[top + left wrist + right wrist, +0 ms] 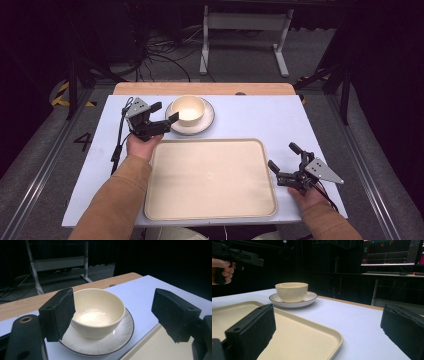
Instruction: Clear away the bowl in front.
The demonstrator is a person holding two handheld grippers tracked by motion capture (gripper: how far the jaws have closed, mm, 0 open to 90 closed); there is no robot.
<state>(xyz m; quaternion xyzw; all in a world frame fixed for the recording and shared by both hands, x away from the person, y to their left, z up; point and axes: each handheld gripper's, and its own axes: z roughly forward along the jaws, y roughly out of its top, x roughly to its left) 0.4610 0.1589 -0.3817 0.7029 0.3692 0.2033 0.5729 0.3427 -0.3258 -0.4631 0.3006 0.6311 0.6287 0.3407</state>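
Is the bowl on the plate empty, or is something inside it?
Empty: the left gripper view looks into the bowl on its plate and shows only its bare, glossy bottom.

Tan sleeves; black left gripper [163, 112], right gripper [283, 156]; grey three-cornered plates, black cables.

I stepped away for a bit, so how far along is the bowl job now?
Barely begun: nothing looks done. The bowl sits on its plate, and the tray is empty. In hand: the open left gripper is beside the bowl. Probably left: gripping and moving it. The open right gripper idles by the tray.
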